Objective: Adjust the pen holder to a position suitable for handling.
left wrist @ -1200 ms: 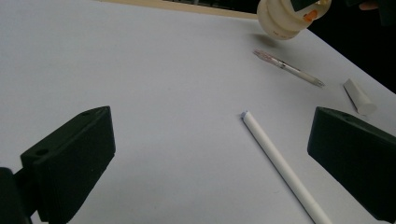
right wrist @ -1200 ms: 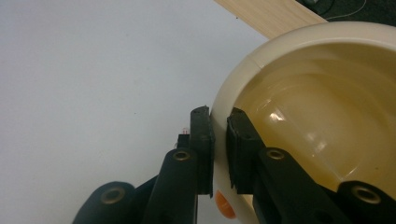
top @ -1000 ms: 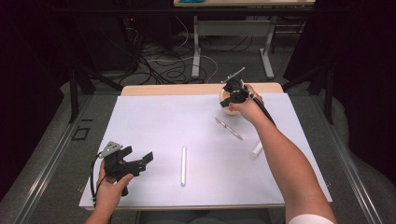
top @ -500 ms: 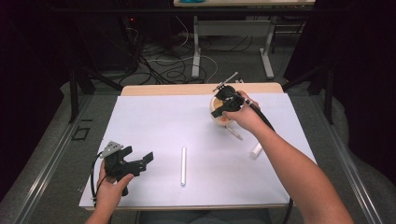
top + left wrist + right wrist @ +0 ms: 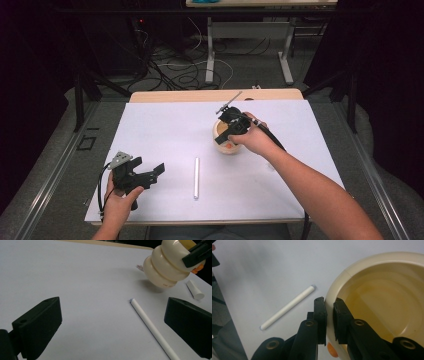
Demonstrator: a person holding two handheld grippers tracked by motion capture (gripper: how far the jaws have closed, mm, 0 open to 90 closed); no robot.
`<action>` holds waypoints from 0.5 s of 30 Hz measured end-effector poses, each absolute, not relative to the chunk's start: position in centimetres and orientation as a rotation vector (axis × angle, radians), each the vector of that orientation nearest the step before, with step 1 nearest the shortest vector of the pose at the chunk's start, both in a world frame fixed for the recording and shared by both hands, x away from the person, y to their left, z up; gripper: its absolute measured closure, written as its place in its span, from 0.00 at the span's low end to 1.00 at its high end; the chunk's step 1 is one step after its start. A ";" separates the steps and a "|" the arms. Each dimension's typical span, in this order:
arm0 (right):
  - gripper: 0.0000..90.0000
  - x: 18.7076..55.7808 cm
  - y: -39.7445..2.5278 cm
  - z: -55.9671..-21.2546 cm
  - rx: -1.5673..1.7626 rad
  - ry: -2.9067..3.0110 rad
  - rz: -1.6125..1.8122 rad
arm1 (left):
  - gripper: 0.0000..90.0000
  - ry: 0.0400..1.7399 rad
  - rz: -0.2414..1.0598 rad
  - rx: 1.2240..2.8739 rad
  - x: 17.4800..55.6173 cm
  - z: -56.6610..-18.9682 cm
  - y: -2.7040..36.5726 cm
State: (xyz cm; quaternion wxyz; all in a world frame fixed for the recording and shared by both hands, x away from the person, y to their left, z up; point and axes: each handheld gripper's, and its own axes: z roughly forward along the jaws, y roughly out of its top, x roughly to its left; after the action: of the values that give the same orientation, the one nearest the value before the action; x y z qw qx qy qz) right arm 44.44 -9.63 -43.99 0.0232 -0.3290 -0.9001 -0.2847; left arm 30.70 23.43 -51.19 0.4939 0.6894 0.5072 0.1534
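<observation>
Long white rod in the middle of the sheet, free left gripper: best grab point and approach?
Take the white rod at mid-length, coming straight down with the jaws across its thin axis. It lies flat and alone on the white sheet, so both long sides are clear. The left gripper is open beside it; the right gripper is clamped on the cream bowl rim.

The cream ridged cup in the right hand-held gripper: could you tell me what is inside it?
The cream ridged cup looks empty, showing bare yellowish walls; the right hand-held gripper hides its near side.
</observation>
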 end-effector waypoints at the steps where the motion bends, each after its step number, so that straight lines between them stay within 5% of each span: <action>1: 0.92 44.3 -9.5 -44.2 -1.007 -2.788 -0.884 | 0.02 1.229 0.371 1.672 30.7 -51.2 23.4; 15: 0.92 42.8 -7.9 -44.9 -0.969 -2.742 -0.827 | 0.02 1.224 0.370 1.673 30.7 -51.2 23.4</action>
State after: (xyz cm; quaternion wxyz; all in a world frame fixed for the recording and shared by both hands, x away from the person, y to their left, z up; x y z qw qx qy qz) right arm 42.84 -7.92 -44.86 0.0591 -0.3199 -0.9053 -0.2731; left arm 30.68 23.36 -51.19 0.4950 0.6904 0.5050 0.1528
